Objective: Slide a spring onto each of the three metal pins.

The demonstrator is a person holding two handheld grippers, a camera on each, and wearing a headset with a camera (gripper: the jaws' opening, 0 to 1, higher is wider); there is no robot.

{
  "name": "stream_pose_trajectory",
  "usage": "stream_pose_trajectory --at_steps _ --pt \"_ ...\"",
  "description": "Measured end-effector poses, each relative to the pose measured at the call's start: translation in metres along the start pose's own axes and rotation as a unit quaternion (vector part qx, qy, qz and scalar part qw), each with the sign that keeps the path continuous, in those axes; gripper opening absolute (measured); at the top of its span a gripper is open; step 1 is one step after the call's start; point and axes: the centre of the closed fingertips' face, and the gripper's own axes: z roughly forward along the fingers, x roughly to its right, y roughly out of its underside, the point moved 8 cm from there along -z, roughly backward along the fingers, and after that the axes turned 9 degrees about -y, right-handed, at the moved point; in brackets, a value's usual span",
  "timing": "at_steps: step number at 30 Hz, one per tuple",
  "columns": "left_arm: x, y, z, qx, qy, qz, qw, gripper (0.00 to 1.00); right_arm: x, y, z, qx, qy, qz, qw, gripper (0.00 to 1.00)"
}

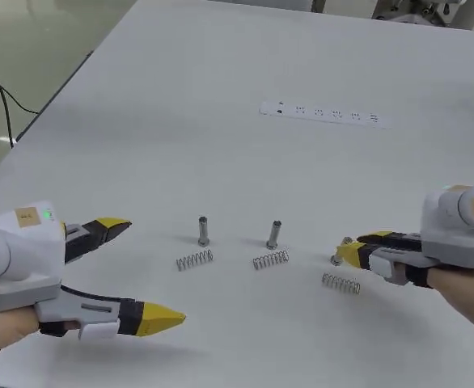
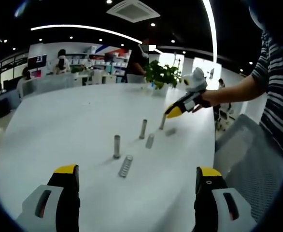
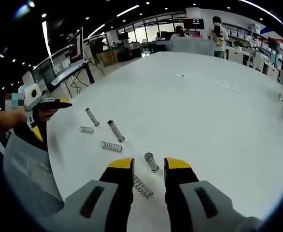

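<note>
Three pins upright on table (image 1: 221,81), long axes vertical, in left-right row: left pin (image 1: 203,230), middle pin (image 1: 274,234), right pin (image 1: 338,256). One spring flat just in front of each, long axis roughly along row: left spring (image 1: 194,259), middle spring (image 1: 270,259), right spring (image 1: 340,283). Left gripper (image 1: 153,271) left of row, fingers wide apart, empty. Right gripper (image 3: 148,166) at right pin, fingers narrowly apart, pin at tips, unclamped.
</note>
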Motion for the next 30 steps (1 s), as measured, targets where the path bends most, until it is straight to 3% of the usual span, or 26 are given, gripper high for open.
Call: stream_pose_trajectory --at_steps 13,30 --pt "0.000 -0.001 -0.001 0.001 0.000 -0.001 1.0000 0.98 -0.008 0.002 -0.010 -0.003 -0.006 -0.010 0.9999 0.23" --pt "-0.001 -0.001 -0.004 0.000 -0.002 0.000 1.0000 0.98 -0.014 0.011 -0.013 -0.047 -0.027 -0.048 0.9974 0.23"
